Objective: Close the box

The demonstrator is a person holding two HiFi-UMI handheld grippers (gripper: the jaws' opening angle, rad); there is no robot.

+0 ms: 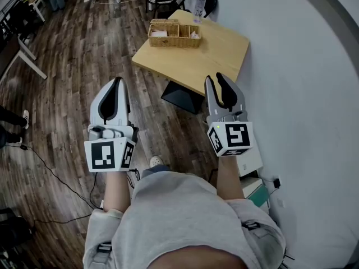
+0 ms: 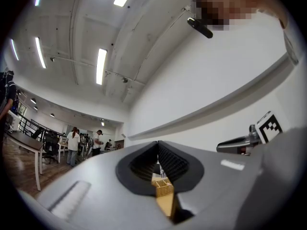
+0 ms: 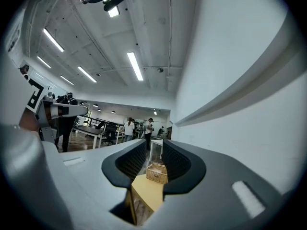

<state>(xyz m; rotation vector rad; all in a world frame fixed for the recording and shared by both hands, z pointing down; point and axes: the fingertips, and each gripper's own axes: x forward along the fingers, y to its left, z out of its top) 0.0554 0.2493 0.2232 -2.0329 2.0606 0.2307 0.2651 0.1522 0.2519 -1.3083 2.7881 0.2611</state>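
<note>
Light wooden counter (image 1: 224, 52) is sitting against the white wall (image 1: 303, 83), with dark plank floor (image 1: 73, 66) around it. Wicker box (image 1: 174, 34) is resting at the counter's far end, with a clear bottle (image 1: 199, 7) just behind it, label too small to read. Both grippers are hovering well short of it. Left gripper (image 1: 117, 82) jaws are together and empty. Right gripper (image 1: 215, 78) jaws are partly apart with nothing between. People (image 3: 129, 127) are standing in the open office beyond.

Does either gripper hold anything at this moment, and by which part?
Nothing is held. The left gripper is shut on nothing; the right gripper is open and empty.
</note>
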